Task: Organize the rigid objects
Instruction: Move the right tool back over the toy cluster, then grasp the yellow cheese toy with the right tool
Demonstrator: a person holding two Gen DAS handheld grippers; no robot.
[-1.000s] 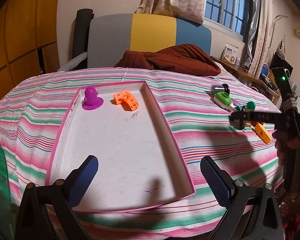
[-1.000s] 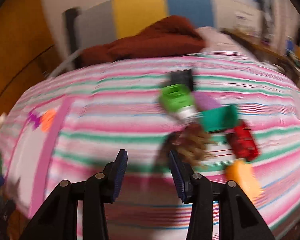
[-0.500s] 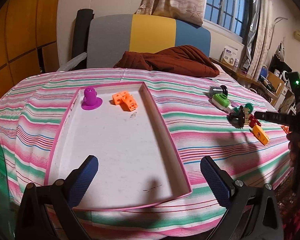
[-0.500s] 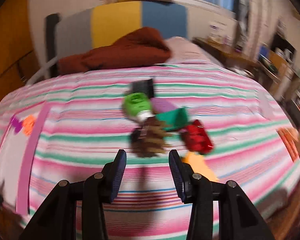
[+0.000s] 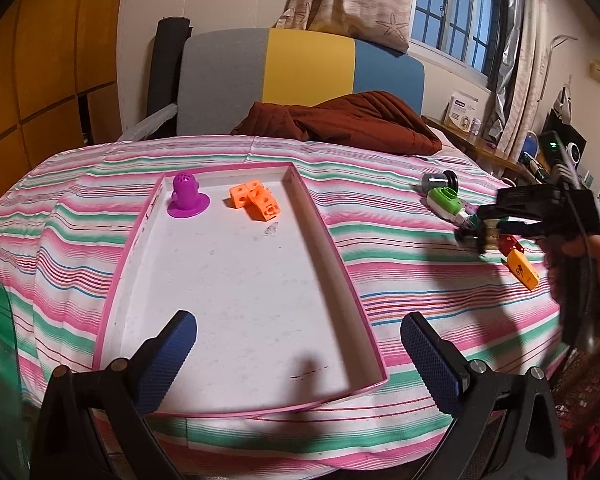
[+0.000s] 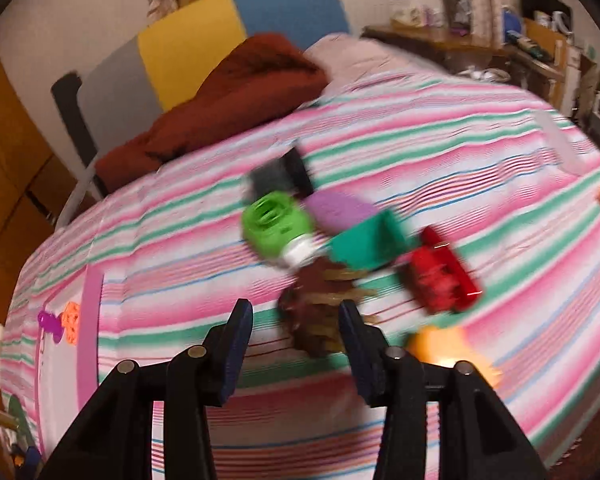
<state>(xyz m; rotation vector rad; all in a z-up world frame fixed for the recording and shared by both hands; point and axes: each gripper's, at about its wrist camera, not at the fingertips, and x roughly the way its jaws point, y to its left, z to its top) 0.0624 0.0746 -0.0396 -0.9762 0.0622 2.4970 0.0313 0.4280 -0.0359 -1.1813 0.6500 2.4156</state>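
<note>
A pink-rimmed white tray [image 5: 324, 232] lies on the striped bedspread and holds a purple toy [image 5: 186, 196] and orange blocks [image 5: 256, 200]. My left gripper [image 5: 298, 344] is open and empty over the tray's near end. To the right lies a cluster: a green-and-white piece [image 6: 276, 226], a teal block [image 6: 366, 244], a red clip [image 6: 440, 280], an orange piece [image 6: 444, 346] and a brown-and-tan comb-like clip [image 6: 320, 312]. My right gripper [image 6: 296, 328] is open, its fingers either side of the brown clip's near end. It also shows in the left wrist view [image 5: 484, 226].
A dark cylinder [image 5: 438, 180] lies behind the green piece. A brown blanket [image 5: 340, 120] is heaped at the bed's far side, in front of a grey, yellow and blue headboard. A desk with clutter stands to the right.
My right gripper has moved in toward the cluster and now reaches the brown clip. The left gripper and the tray items have not moved.
</note>
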